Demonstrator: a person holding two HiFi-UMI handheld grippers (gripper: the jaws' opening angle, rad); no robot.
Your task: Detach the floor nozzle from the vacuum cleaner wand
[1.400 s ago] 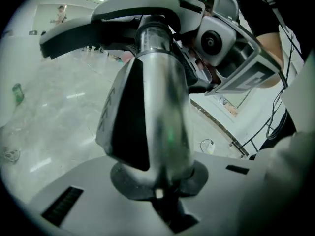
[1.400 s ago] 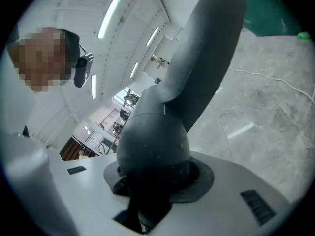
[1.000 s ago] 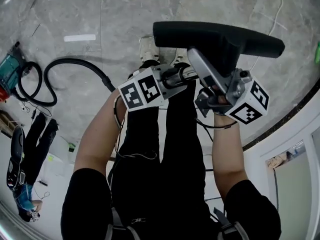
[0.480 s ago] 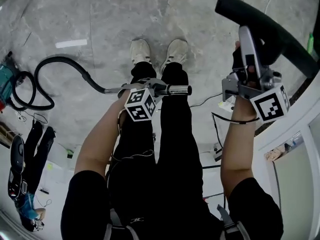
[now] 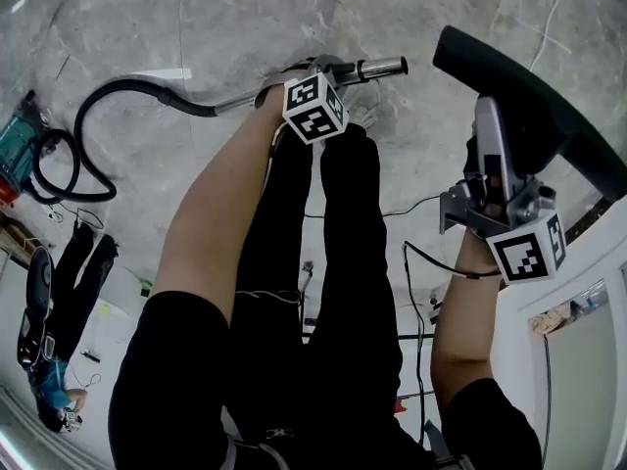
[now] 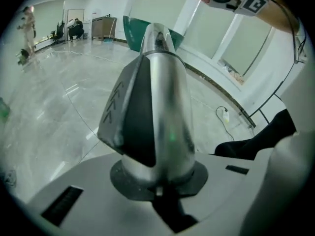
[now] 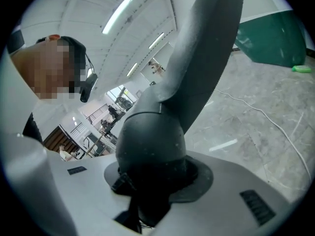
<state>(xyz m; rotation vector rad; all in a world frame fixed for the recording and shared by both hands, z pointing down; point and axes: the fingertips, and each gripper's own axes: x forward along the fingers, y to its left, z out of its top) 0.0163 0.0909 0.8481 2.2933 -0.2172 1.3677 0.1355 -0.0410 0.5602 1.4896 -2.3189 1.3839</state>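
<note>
Floor nozzle (image 5: 534, 96) is off the wand (image 5: 377, 67) — in the head view the two are well apart, with the nozzle up at the right and the wand's open silver end near the top middle.

The left gripper (image 6: 157, 183) is clamped on the wand. The silver tube stands right between its jaws and runs away from the camera (in the head view the marker cube sits just under it). Behind that grip the black hose (image 5: 127, 83) loops across the grey marble floor (image 5: 196, 27) to the teal vacuum body (image 5: 15, 153) at the left edge.

The right gripper (image 7: 147, 186) has its jaws closed on the round black neck of the nozzle — the long dark head sticks up past them and tilts off to the right.

The person's legs (image 5: 333, 262) in black trousers fill the middle of the head view, between the two arms. In the right gripper view a thin white cable (image 7: 268, 118) lies on the floor beyond the nozzle.
</note>
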